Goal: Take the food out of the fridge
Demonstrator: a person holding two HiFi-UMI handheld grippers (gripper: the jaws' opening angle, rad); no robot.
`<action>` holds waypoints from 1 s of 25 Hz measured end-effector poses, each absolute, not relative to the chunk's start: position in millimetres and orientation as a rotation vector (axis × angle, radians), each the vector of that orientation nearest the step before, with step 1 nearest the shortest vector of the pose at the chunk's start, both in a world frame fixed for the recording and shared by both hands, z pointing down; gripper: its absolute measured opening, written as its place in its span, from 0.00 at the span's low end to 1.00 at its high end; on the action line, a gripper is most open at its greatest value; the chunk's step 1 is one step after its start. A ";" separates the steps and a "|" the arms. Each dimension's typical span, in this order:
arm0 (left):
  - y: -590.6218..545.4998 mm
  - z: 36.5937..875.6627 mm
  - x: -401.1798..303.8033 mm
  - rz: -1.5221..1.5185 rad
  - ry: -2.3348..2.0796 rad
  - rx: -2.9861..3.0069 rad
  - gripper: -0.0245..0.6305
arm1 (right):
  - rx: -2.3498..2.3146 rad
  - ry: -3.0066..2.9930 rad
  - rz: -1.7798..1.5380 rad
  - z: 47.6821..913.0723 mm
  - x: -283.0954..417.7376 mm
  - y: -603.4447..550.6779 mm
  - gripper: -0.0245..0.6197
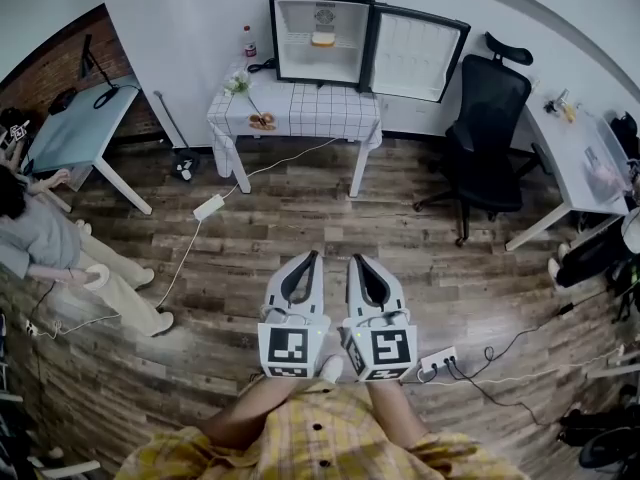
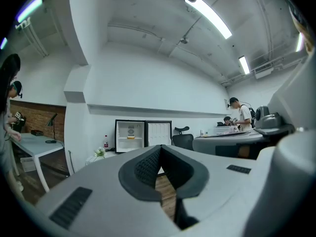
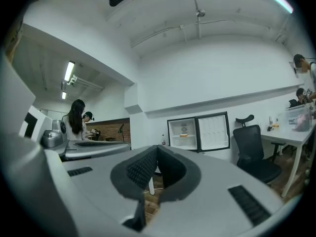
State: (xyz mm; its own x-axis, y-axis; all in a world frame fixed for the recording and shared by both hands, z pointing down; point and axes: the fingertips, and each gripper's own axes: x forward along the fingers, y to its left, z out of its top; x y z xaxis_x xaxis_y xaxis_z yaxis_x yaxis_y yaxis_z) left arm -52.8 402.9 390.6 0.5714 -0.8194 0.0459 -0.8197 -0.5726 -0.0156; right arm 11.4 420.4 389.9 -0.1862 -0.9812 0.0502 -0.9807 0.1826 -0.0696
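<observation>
Facing the open fridge (image 1: 298, 28) holding food (image 1: 323, 39) at upper centre, we held left gripper (image 1: 311, 257) and right gripper (image 1: 356, 261) closed, empty.

Your head camera sits above your chest and looks forward and steeply down. In its view the open fridge (image 1: 322, 30) stands far off at 12 o'clock and the black chair (image 1: 485, 133) at 2 o'clock. Each gripper camera rides close behind its own jaws and faces level toward that same distant fridge. All three views share the fridge and the chair.
</observation>
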 end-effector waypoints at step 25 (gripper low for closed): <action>250.3 412.4 -19.3 0.134 -1.465 2.771 0.05 | -2.046 2.417 -0.188 417.7 47.0 276.8 0.05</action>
State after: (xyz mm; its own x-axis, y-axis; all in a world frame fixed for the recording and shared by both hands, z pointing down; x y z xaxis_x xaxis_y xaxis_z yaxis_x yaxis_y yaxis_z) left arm -19.3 250.3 412.4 0.5603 -0.8246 0.0780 -0.8250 -0.5640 -0.0357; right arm 47.0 276.8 417.7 -0.1680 -0.9807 0.1001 -0.9844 0.1614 -0.0705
